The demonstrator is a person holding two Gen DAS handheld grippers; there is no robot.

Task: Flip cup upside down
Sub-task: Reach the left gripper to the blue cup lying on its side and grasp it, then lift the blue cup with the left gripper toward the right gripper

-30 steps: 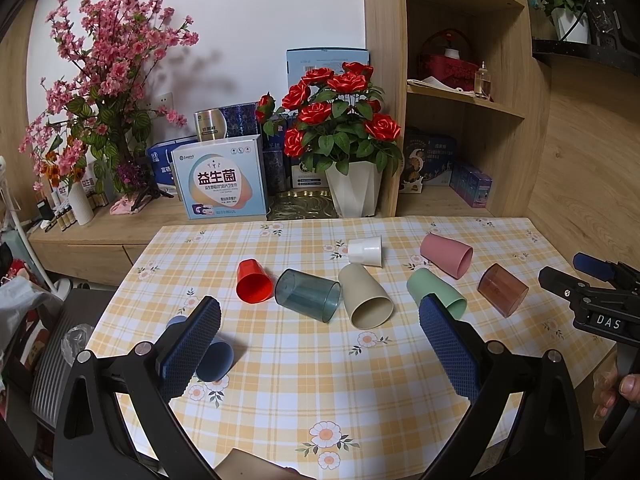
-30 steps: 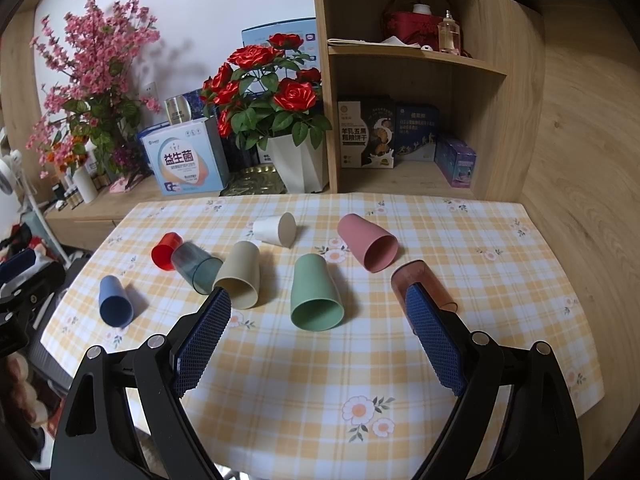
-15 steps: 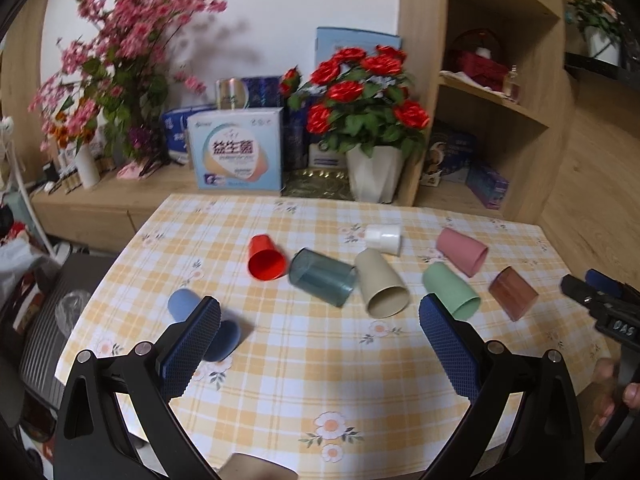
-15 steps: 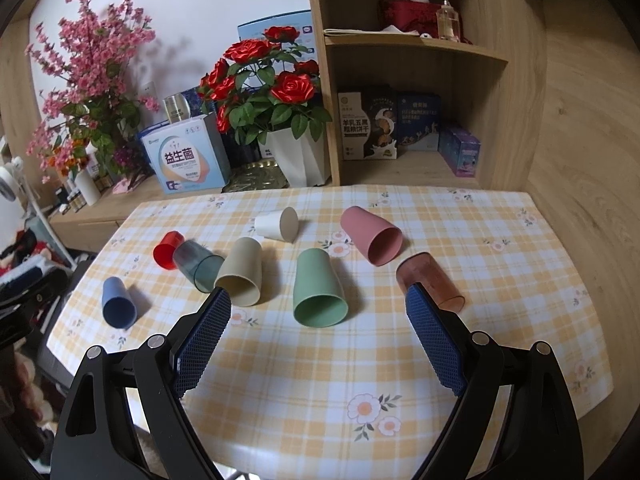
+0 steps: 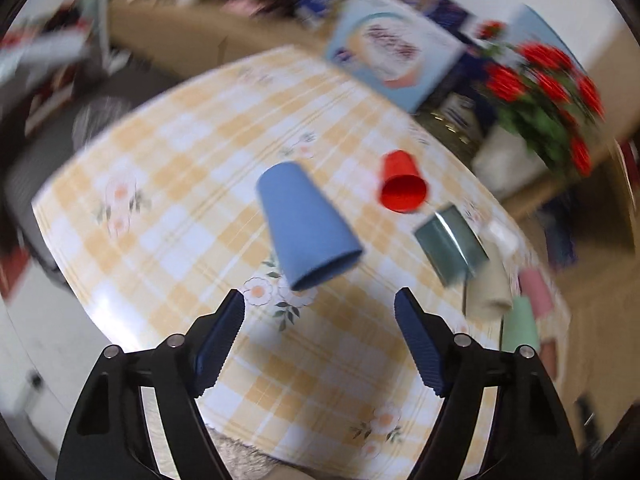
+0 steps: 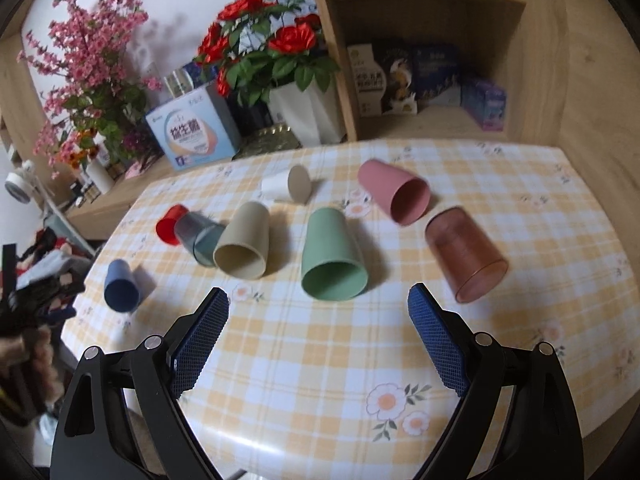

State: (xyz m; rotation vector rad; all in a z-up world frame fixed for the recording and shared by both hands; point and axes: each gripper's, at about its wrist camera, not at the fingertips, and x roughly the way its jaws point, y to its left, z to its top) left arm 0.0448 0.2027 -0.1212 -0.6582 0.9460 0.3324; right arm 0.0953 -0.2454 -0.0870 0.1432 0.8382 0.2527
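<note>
Several cups lie on their sides on the checked table (image 6: 320,360). In the blurred left wrist view a blue cup (image 5: 306,226) lies just ahead of my open, empty left gripper (image 5: 320,308), mouth toward me, with a red cup (image 5: 401,188) and a grey-blue cup (image 5: 450,242) beyond. In the right wrist view my right gripper (image 6: 318,306) is open and empty just before a green cup (image 6: 334,262). Around it lie a beige cup (image 6: 244,242), pink cup (image 6: 394,198), brown translucent cup (image 6: 464,254), white cup (image 6: 286,186) and the blue cup (image 6: 121,286) at far left.
A white pot of red roses (image 6: 308,114), a blue-and-white box (image 6: 192,136) and pink blossom branches (image 6: 88,76) stand on the sideboard behind the table. Wooden shelves (image 6: 424,60) with boxes rise at the back right. The table's near edge curves close to both grippers.
My left gripper has swung left and down fast toward the blue cup, which now sits just ahead of its fingers. My right gripper has moved closer to the green cup.
</note>
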